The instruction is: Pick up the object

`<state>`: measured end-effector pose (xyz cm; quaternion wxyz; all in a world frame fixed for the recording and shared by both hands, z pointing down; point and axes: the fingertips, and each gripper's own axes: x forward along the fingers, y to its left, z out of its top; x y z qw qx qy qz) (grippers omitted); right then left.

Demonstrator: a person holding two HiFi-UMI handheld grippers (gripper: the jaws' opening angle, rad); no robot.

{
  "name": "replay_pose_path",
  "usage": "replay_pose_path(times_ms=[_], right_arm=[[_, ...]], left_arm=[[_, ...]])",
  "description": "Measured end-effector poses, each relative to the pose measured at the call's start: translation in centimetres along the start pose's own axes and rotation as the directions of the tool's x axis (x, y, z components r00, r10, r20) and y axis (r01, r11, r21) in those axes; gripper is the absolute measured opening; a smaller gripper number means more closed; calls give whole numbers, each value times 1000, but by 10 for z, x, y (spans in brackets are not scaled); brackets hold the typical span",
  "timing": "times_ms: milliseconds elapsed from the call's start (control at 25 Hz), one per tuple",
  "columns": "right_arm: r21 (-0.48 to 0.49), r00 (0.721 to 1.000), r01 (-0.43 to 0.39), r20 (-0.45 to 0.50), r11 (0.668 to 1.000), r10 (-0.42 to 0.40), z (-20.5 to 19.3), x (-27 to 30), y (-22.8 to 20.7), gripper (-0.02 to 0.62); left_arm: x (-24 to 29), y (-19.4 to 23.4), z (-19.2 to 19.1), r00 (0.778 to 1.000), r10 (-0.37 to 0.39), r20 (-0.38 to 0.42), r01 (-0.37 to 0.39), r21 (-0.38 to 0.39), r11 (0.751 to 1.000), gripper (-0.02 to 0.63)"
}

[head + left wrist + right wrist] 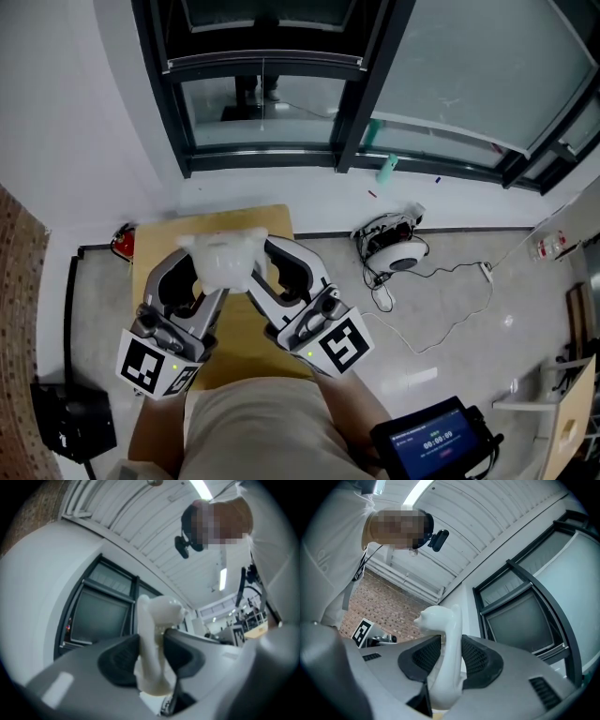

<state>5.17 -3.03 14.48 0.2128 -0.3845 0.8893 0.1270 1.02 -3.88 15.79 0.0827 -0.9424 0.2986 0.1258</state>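
The object is a glossy white ceramic piece (225,259) with an animal-like head, lifted above a small wooden table (272,225). Both grippers hold it from opposite sides. My left gripper (199,281) is shut on its left rim; in the left gripper view the white object (152,644) is pinched between the dark pads (119,660). My right gripper (255,281) is shut on its right rim; in the right gripper view the white object (447,653) stands between the ribbed pads (480,660). Both gripper cameras point up toward the ceiling.
A dark-framed glass wall (272,103) runs along the far side. A round white device with tangled cables (394,248) lies on the floor at right. A red item (122,244) sits left of the table, a black box (70,422) at lower left, a screen device (436,441) at lower right.
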Motion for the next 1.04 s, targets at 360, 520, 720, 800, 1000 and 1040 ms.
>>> replay_pose_path(times_ms=[360, 520, 720, 800, 1000, 1040], right_arm=[[-10, 1000, -4, -6, 1000, 3, -1, 0, 1, 130], [-9, 1000, -5, -7, 1000, 5, -1, 0, 1, 130], [-10, 1000, -4, -9, 1000, 4, -2, 0, 1, 130], [-8, 1000, -2, -13, 1000, 2, -3, 0, 2, 130], [-5, 1000, 0, -18, 1000, 0, -5, 1, 0, 130], [-5, 1000, 1, -19, 1000, -1, -6, 1, 0, 130]], left_arm=[[-1, 0, -1, 1000, 5, -2, -5, -2, 1000, 161], [-1, 1, -1, 1000, 7, -3, -7, -3, 1000, 161], [-2, 1, -1, 1000, 8, -3, -8, -4, 1000, 161], [-2, 1, -3, 1000, 9, -5, -9, -7, 1000, 161], [-2, 2, -5, 1000, 10, -8, -10, -12, 1000, 161], [-1, 3, -5, 1000, 10, -8, -10, -14, 1000, 161]])
